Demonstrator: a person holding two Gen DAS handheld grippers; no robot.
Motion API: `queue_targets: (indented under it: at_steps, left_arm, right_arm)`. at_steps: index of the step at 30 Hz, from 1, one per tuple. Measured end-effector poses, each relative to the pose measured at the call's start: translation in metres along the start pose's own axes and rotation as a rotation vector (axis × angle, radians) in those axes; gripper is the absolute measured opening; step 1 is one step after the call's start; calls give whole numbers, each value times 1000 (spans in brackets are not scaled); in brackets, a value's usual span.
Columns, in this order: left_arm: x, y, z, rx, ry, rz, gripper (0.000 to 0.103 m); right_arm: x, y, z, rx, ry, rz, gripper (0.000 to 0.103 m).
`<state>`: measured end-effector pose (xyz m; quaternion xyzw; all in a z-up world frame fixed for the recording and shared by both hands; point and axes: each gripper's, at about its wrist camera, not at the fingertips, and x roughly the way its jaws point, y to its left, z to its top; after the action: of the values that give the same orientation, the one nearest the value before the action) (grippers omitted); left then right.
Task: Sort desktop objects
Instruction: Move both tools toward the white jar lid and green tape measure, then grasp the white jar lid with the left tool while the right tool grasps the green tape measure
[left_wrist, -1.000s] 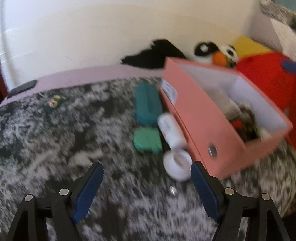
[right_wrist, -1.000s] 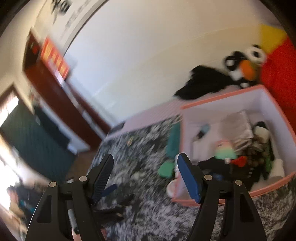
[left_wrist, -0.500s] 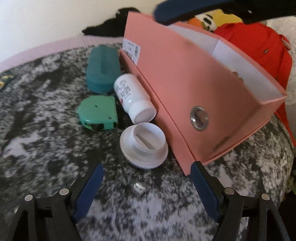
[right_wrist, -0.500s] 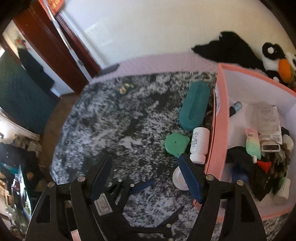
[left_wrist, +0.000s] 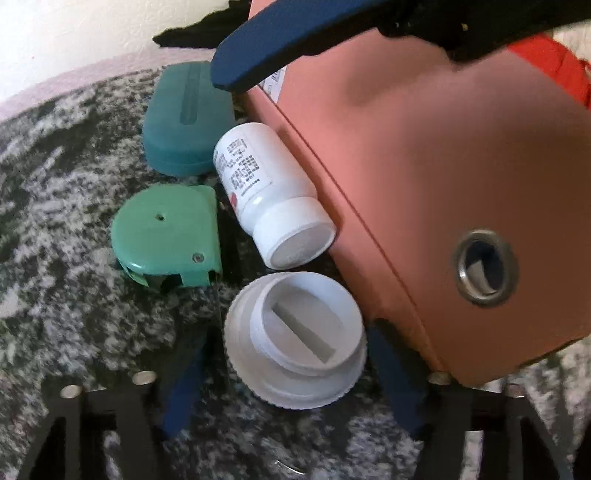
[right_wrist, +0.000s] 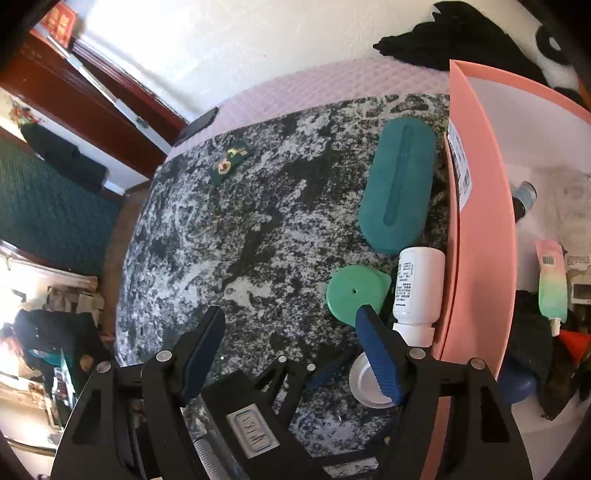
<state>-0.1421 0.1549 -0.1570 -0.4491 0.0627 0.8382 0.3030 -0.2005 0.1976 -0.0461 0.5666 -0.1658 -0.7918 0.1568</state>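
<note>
Left gripper, jaws spread, straddles a ribbed white plastic cap lying open-side-up on the mottled black-and-white surface. Green round-cornered tape measure and teal oblong case lie left; smooth white bottle lies against the pink box. Right gripper hovers above, jaws apart.

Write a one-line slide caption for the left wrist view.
Open left gripper straddles a white lid beside a white bottle, green tape measure and pink box.
</note>
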Motion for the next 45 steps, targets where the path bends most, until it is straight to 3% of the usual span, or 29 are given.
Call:
queue_targets:
  at_steps: [1,3,4,7,11,15,23,25,26,27,28,29,39,45]
  left_arm:
    - [-3,1,-1,-1,-1,17,47]
    - [-11,12,-6,-36,-2,33,9]
    - [-17,23,-10,-77,-1,25,9]
    - [-35,49,-28,-156,-4,-29,12]
    - [-51,53,-39,-152,-8,9,12]
    - [-66,59,-53,-152,-18,-18,12]
    - [-85,73,-70,-127,-24,-58,15]
    - [-90,74,-74,-123,-21,-59,28]
    - [-93,74,-76,-121,-24,-61,45]
    - [-98,74,-79,-119,-34,-59,55]
    - [-102,72,-81,-116,-48,-55,58]
    - [-105,71,-82,-111,-59,-54,60]
    - [-87,54,-61,-130,-117,-11,61]
    - [-65,40,-48,-131,-119,45,69]
  right_arm:
    - [0,1,1,-10,5,-11,76]
    - [2,2,0,-21,17,-20,76]
    - [2,2,0,-25,21,-23,76]
    - [8,6,0,-46,47,-53,76]
    - [29,13,-6,-66,112,-144,76]
    - [54,16,-17,-52,184,-148,76]
    - [95,23,-23,-4,236,-116,76]
    - [107,32,-27,-33,241,-141,78]
    - [111,37,-29,-60,235,-168,77]
    - [113,41,-30,-85,228,-194,70]
    - [114,43,-31,-100,220,-213,59]
    - [114,44,-31,-106,216,-216,59]
    - [96,15,-28,55,178,-31,57]
    - [93,3,-24,92,149,-4,57]
